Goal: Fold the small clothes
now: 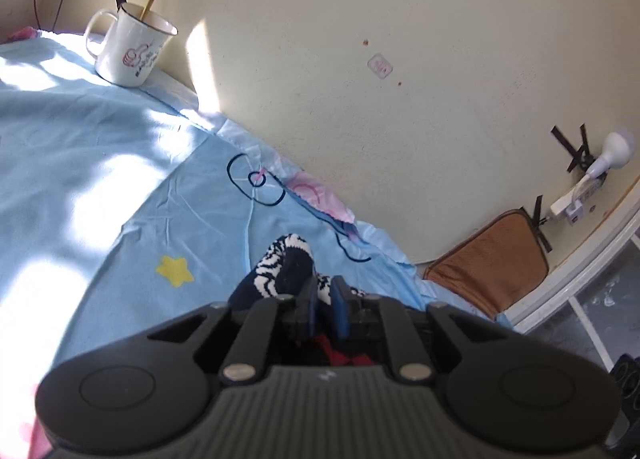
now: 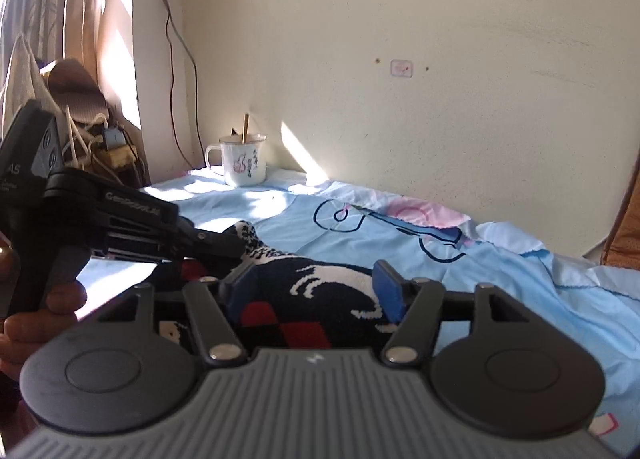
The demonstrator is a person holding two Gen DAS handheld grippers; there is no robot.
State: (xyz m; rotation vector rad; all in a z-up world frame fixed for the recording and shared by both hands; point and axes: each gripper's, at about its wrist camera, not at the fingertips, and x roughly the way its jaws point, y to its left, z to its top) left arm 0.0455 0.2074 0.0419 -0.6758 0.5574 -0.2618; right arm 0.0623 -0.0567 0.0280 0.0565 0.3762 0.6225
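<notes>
Here I see a knitted sock (image 2: 320,279), dark navy with white squiggle patterning and a red-and-black checked patch, lying on a pale blue bed sheet (image 1: 120,199) printed with a yellow star (image 1: 175,270) and cartoon outlines. My left gripper (image 1: 324,307) is clenched on the sock: its blue pads (image 1: 340,313) sit almost together with a fold of the white-patterned knit pinched between them, and the sock's end bulges up just beyond the tips. My right gripper (image 2: 316,291) is spread wide, its two blue pads standing on either side of the sock's body; I cannot tell whether they touch it. In the right wrist view the left gripper comes in from the left, its tip on the sock's far end. A white enamel mug (image 1: 130,47) with a wooden stick stands by the wall, well apart from the sock.
</notes>
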